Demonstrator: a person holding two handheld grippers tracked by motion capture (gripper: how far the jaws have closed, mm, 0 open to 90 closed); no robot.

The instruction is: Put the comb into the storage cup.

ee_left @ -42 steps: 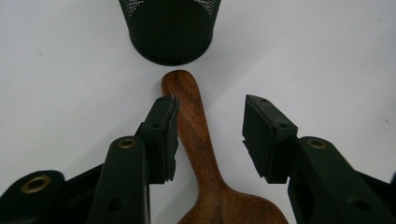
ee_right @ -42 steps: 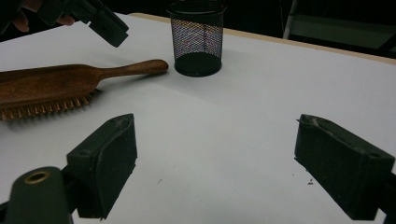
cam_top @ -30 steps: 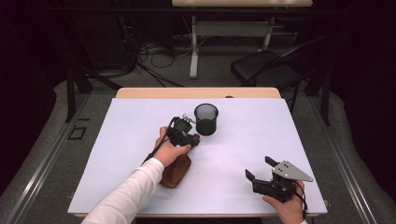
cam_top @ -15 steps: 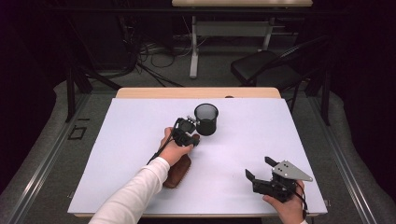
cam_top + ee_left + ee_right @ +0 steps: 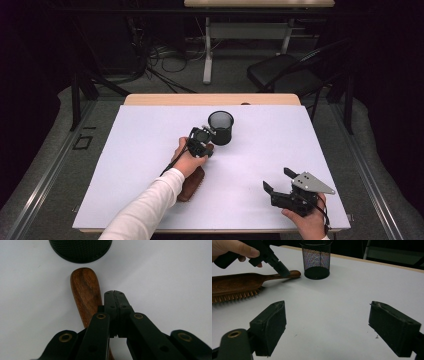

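Left gripper view: wooden hairbrush (image 5: 86,292) handle's rounded tip lies just short of the black mesh cup (image 5: 80,250).
Left gripper (image 5: 115,298) pressed shut, empty, over the handle; right gripper (image 5: 334,327) wide open, empty, nearer the worktop's (image 5: 260,150) edge.

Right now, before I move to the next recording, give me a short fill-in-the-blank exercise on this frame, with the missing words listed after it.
1. The left gripper has its jaws ____ beside the wooden hairbrush handle, gripping nothing.
2. The right gripper has its jaws ____, with only bare table between them.
3. The hairbrush handle's tip points toward the black ____ pen cup.
4. The pen cup stands ____ on the table.

Missing words: shut; open; mesh; upright
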